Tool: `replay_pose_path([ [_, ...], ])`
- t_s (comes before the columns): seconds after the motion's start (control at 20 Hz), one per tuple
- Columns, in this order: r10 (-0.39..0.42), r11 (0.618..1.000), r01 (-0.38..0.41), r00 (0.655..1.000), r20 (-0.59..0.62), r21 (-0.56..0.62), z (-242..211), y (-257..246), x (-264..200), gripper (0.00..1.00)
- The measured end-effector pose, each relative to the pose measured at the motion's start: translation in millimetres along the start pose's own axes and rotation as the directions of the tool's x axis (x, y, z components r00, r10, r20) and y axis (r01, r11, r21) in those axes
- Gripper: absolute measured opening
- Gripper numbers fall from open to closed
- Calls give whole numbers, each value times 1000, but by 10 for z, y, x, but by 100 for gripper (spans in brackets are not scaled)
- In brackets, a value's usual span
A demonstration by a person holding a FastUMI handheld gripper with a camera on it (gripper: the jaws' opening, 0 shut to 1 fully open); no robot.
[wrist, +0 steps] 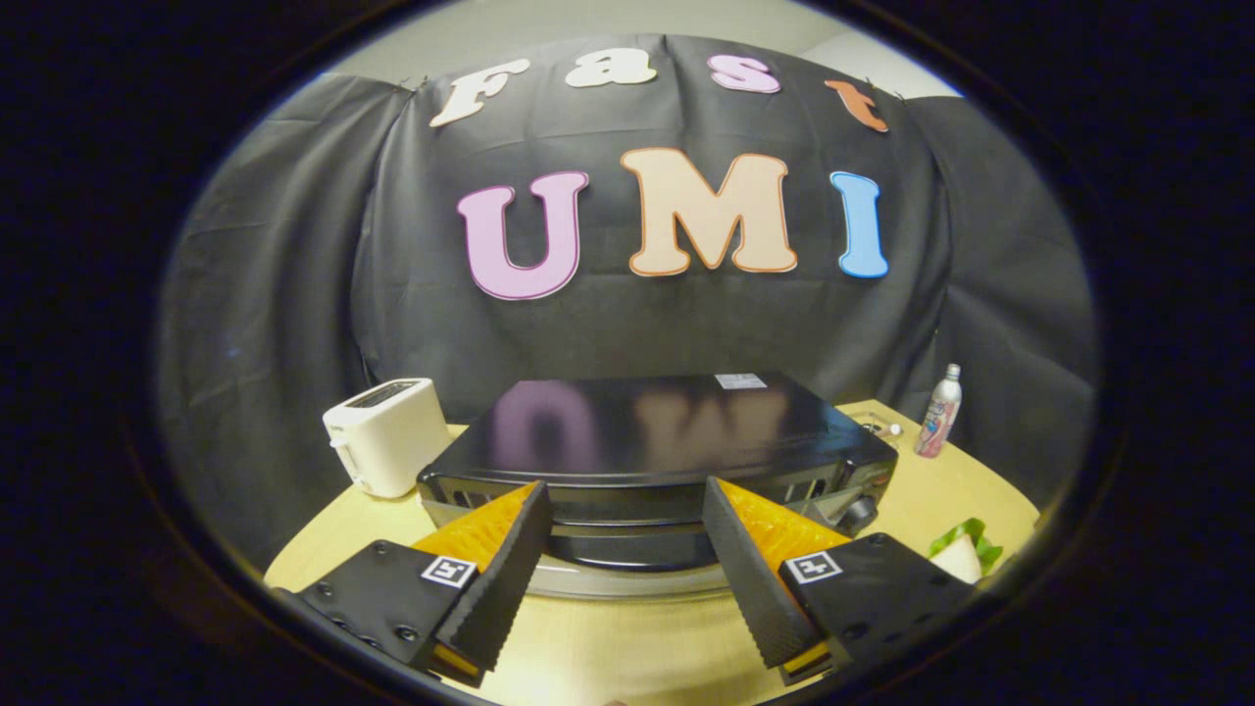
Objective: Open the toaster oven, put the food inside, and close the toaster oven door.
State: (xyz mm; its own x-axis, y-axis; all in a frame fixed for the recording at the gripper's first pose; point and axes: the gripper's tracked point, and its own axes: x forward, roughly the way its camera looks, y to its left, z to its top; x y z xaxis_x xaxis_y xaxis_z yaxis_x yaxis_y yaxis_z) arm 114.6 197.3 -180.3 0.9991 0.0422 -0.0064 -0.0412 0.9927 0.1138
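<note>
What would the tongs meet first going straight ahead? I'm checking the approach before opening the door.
Probably the toaster oven: the open tongs point at its upper front, where the door handle sits between the fingers. Depth is unclear, so the gap is uncertain.

Gripper [623, 510]: two wedge-shaped fingers [505, 579] with ribbed inner faces, each mounted on a flat black plate [377, 593] bearing round screw heads and a small square black-and-white marker [449, 571] near the finger's base; jaws stand apart
</note>
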Motion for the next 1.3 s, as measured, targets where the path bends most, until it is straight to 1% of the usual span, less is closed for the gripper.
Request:
replay_pose_path([
  [0.2, -52, 999, 51, 997, -63, -19, -196, -37, -287, 98],
  [0.4, -121, 993, 122, 979, -161, -6, -467, -74, -577, 98],
  [0.6, -124, 992, 125, 964, -237, -10, -723, -102, -733, 98],
  [0.75, -142, 990, 141, 948, -283, -23, -880, -142, -775, 98],
  [0.85, -189, 982, 178, 923, -335, -64, -1032, -208, -806, 97],
  [1.05, -180, 984, 163, 891, -418, -77, -1309, -186, -722, 95],
  [1.2, -183, 982, 187, 875, -448, -35, -1437, -252, -665, 95],
  [1.3, -183, 982, 186, 857, -482, -42, -1542, -321, -638, 94],
])
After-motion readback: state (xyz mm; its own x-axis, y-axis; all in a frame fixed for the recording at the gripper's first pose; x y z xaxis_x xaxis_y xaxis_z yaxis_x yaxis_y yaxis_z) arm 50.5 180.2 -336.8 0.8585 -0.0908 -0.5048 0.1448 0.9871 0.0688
